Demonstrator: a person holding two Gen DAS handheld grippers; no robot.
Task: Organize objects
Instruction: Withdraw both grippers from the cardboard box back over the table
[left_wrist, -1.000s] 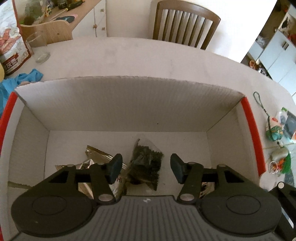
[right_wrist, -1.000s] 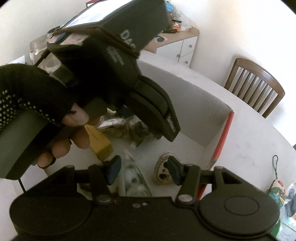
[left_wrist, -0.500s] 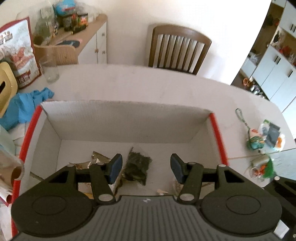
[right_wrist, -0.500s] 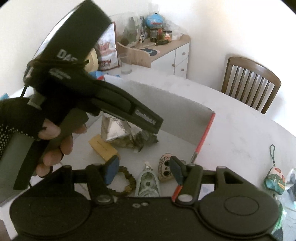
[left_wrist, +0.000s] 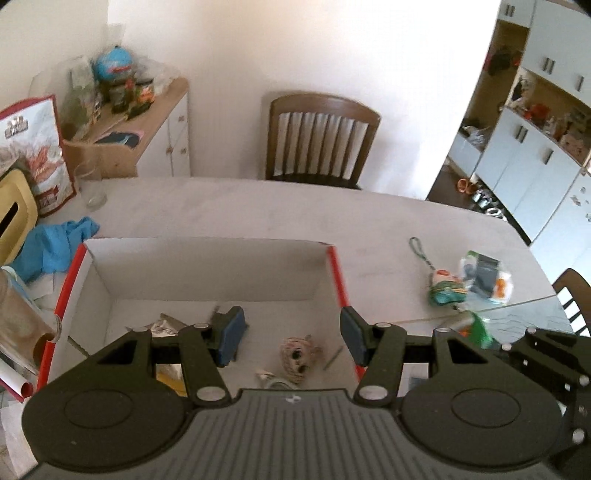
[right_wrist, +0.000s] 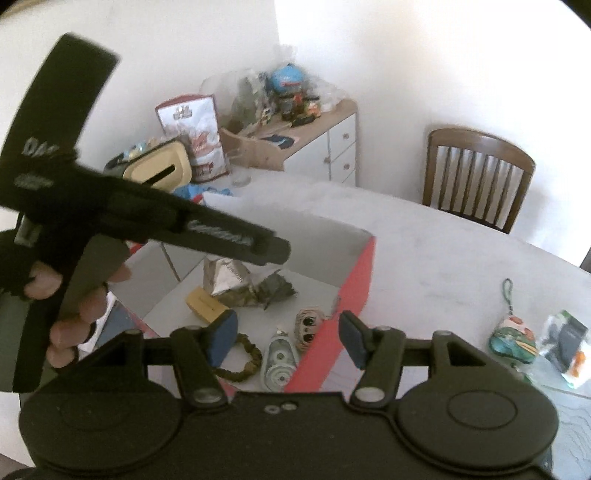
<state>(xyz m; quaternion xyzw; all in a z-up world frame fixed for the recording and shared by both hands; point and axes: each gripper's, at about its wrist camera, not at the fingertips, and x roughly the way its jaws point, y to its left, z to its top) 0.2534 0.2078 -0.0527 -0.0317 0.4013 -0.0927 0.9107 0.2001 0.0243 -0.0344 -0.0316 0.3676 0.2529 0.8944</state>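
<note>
Box (left_wrist: 207, 269) on table (left_wrist: 258, 206), chair (left_wrist: 319, 138) behind it.

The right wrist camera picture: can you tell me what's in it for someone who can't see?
An open, empty right hand-held gripper hangs over a white cardboard box with red edges holding small things, like a little owl-eyed toy and a crumpled foil packet. A gloved hand holds the left hand-held gripper on the left.

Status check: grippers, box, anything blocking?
Left gripper and right gripper open, nothing between fingers, above the box. Keychain pouch and packet on the table outside it. No obstruction.
</note>
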